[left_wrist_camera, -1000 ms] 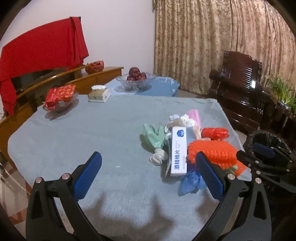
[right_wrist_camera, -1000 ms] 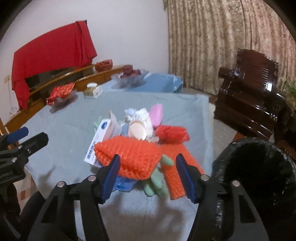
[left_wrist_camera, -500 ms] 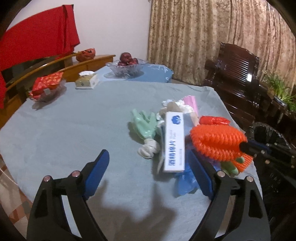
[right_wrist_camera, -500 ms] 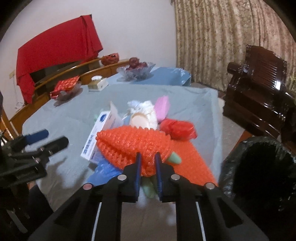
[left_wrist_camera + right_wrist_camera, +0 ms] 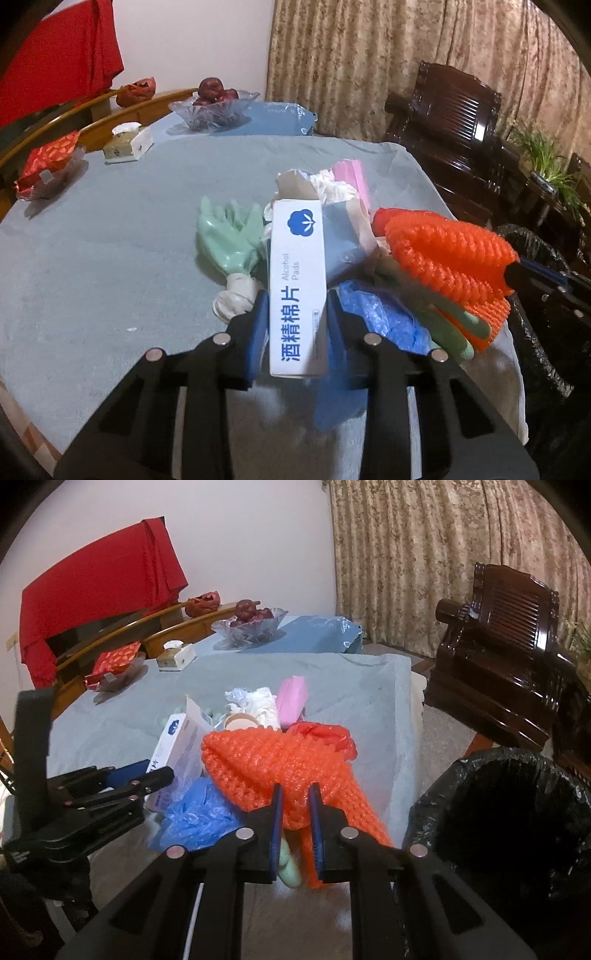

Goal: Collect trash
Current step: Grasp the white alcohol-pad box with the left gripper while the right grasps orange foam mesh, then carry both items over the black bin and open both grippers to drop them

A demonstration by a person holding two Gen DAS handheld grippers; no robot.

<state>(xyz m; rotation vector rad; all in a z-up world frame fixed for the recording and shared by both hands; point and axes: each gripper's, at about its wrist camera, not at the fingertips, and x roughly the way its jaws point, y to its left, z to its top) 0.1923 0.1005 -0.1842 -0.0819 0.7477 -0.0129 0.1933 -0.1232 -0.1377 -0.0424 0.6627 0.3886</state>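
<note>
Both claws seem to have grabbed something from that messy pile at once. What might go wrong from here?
The right claw pinches only an edge of the orange foam netting, which drapes over other scraps; lifting may drag the blue plastic along or let the netting slip. The left claw, which has just been closing, grips the alcohol pads box near its end, so the box may tip. The bin sits off the table's edge, so dropped pieces could miss it.

Pale wall [image 5: 258, 535], patterned curtain [image 5: 369, 66], dark wooden armchair [image 5: 509, 620].
</note>
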